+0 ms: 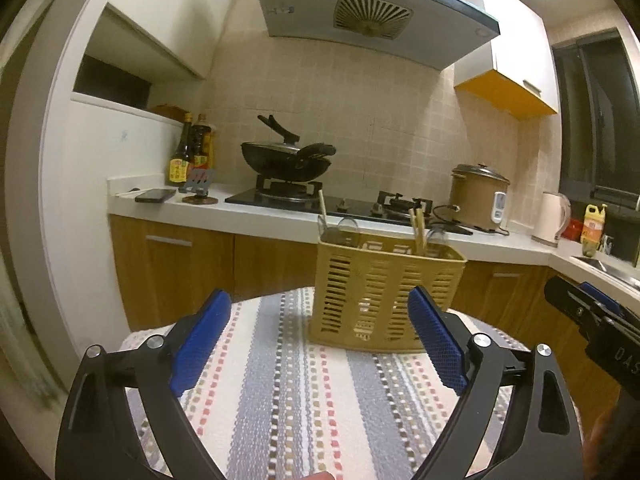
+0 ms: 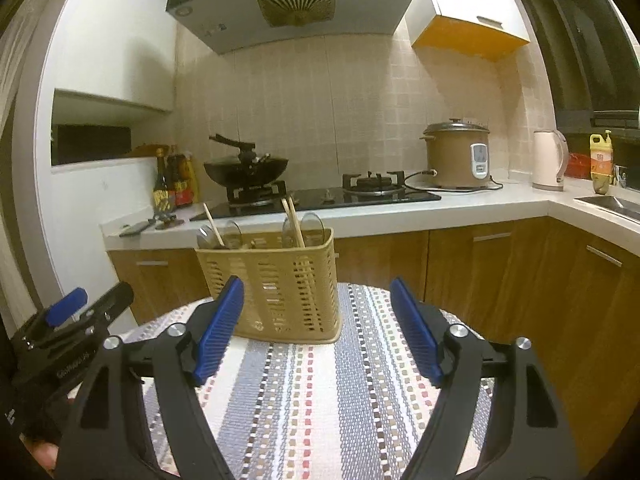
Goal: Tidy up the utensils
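Utensil basket (image 1: 384, 296) upright at far edge of striped table (image 1: 280, 400), chopsticks (image 2: 295, 222) and spoons inside. Left gripper (image 1: 320, 336) and right gripper (image 2: 316, 332) both spread, empty — nothing loose visible; judge sorting done, keep clear of basket.

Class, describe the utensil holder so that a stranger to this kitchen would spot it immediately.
Start at the small table with the striped cloth, in front of the stove counter. At the cloth's far edge stands the tan slatted plastic basket. It is the only thing on the cloth, with wooden chopsticks and clear spoons poking out of its top.
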Tool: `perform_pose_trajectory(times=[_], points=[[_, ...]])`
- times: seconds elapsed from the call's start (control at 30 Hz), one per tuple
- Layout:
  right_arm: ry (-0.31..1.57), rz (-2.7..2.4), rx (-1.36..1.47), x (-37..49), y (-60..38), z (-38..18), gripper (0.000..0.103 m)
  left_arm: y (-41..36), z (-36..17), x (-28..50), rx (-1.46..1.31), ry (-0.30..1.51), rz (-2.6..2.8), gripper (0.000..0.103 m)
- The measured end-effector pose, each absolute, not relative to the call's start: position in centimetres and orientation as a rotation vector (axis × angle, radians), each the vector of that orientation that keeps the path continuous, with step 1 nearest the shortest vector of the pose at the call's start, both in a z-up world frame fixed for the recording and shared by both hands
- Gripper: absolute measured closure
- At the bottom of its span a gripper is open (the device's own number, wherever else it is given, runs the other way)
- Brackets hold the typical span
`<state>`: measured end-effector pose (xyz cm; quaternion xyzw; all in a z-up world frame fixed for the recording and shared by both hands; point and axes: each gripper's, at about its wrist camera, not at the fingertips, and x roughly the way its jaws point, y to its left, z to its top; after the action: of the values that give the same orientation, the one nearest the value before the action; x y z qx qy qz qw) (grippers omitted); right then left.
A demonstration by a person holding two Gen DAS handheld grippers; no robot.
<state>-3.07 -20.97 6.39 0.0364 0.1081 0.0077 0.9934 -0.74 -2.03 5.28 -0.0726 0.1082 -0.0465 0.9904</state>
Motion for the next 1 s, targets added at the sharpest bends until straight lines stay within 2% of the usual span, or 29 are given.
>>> perform_pose_trajectory(times=[0.37, 1.0], points=[[0.247, 0.002, 0.059, -4.2, -20.4, 8.7, 0.027, -2.9, 8.1, -2.1, -0.081, 0.277, -0.089, 0.013], [0.271, -0.007, 0.060, -4.1, -20.2, 8.4, 0.027, -3.3, 7.8, -2.5, -0.077, 0.294, -0.086, 0.013]])
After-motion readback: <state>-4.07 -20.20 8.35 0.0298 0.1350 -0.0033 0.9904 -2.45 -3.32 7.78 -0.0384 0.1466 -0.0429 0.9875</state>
